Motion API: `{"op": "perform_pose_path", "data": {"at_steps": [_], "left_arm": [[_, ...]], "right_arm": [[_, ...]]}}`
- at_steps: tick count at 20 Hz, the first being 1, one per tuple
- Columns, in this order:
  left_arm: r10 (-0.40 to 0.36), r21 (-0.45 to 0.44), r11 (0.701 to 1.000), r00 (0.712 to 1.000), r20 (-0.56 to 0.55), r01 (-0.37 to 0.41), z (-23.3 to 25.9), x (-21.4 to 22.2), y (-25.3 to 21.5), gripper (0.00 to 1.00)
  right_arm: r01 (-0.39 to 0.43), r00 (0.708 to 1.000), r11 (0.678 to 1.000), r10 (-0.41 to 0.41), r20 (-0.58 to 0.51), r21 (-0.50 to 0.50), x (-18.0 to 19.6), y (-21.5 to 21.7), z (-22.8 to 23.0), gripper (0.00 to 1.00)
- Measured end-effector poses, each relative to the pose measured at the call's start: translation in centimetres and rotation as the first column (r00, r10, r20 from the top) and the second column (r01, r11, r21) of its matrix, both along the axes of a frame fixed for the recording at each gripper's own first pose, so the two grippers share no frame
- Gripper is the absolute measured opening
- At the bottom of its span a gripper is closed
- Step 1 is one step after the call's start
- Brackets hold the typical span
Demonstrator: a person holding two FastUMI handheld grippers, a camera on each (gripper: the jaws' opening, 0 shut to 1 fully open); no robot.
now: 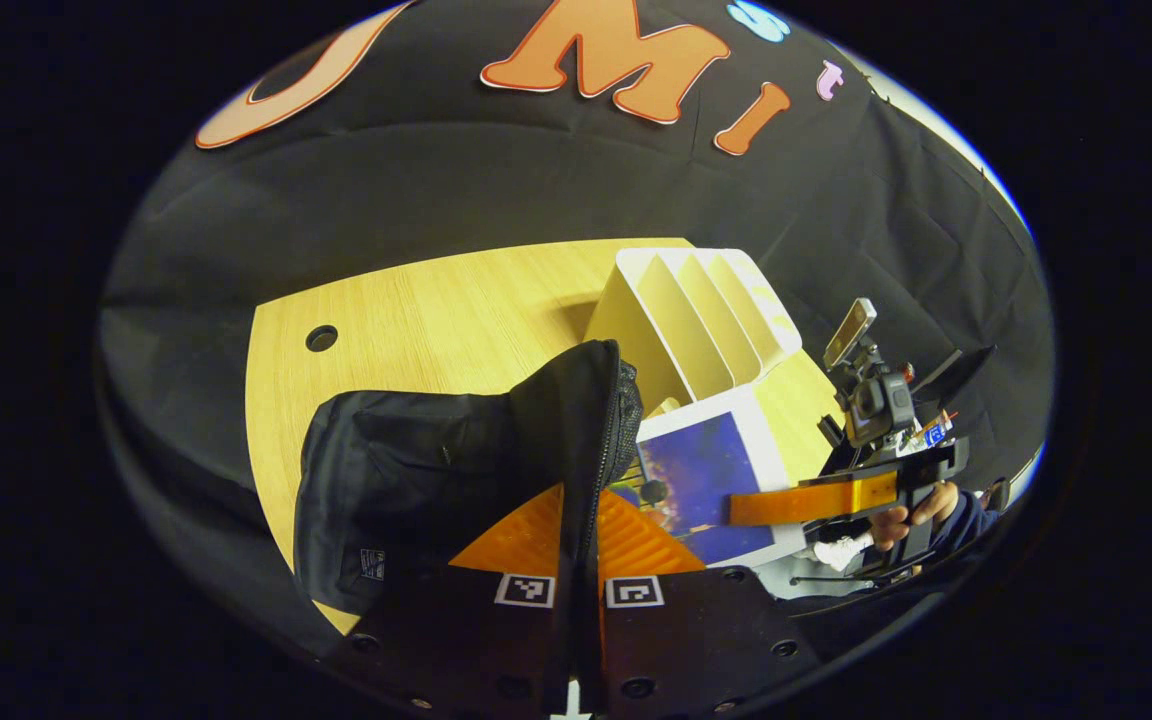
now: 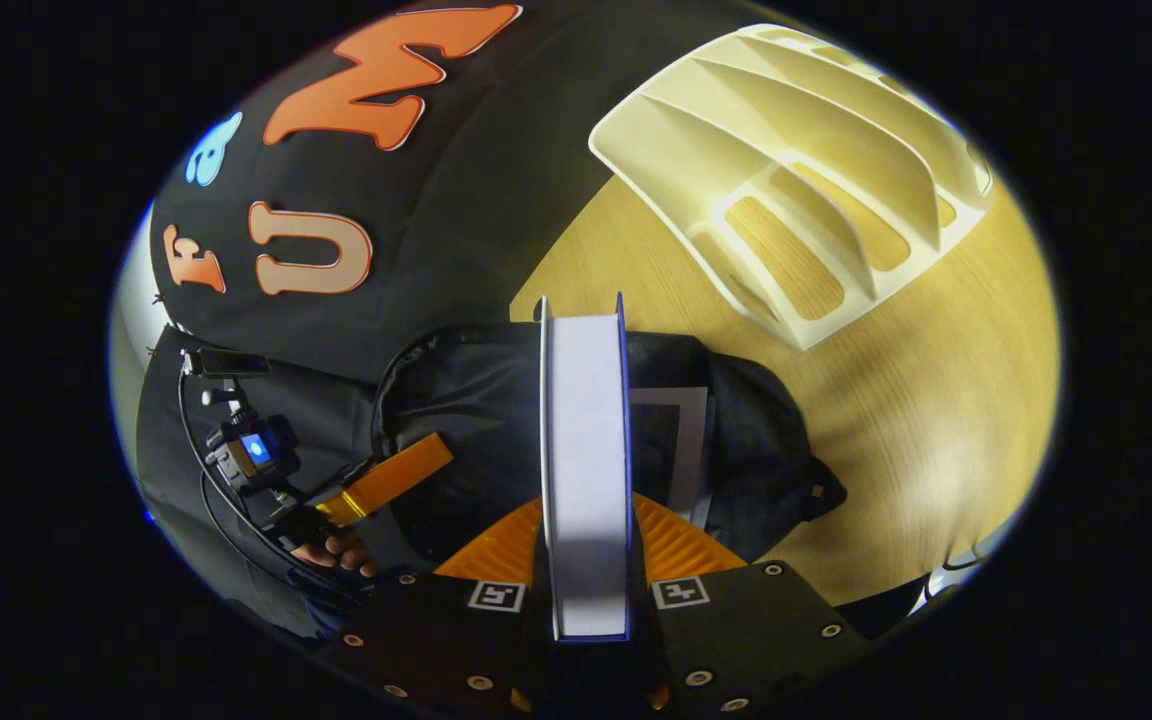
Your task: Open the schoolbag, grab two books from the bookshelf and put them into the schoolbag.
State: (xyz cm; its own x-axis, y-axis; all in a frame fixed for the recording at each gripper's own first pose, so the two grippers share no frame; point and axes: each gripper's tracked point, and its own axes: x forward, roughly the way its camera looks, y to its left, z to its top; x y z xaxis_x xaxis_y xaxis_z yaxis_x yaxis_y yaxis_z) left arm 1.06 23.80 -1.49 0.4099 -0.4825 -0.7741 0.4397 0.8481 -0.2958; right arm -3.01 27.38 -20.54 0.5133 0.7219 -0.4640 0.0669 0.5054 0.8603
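Left gripper view
Left claw (image 1: 577, 560): closed on the bag's zippered edge, both fingers pressing it.
Bag (image 1: 416, 470): black, on the desk (image 1: 416, 310), near its front edge.
Rack (image 1: 696, 320): cream, at the desk's far right corner.
Book (image 1: 711, 480): blue cover, held by the right claw (image 1: 751, 507) just beside the bag.

Right gripper view
Right claw (image 2: 586, 590): clamped on the book (image 2: 586, 450), edge-on, over the bag (image 2: 476, 420).
Second book (image 2: 681, 440): inside the bag.
Rack (image 2: 796, 170): behind the bag, slots bare.
Left claw (image 2: 426, 455): at the bag's left rim.
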Motion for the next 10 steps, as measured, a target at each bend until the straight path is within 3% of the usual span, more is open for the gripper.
{"op": "perform_pose_path", "data": {"at_steps": [10], "left_arm": [[-0.013,-0.027,1.000,1.000,0.016,0.014,1.0,-0.6,-1.2,0.05]], "right_arm": [[0.068,0.997,0.994,-0.071,0.034,0.083,3.2,3.5,-1.7,0.31]]}}
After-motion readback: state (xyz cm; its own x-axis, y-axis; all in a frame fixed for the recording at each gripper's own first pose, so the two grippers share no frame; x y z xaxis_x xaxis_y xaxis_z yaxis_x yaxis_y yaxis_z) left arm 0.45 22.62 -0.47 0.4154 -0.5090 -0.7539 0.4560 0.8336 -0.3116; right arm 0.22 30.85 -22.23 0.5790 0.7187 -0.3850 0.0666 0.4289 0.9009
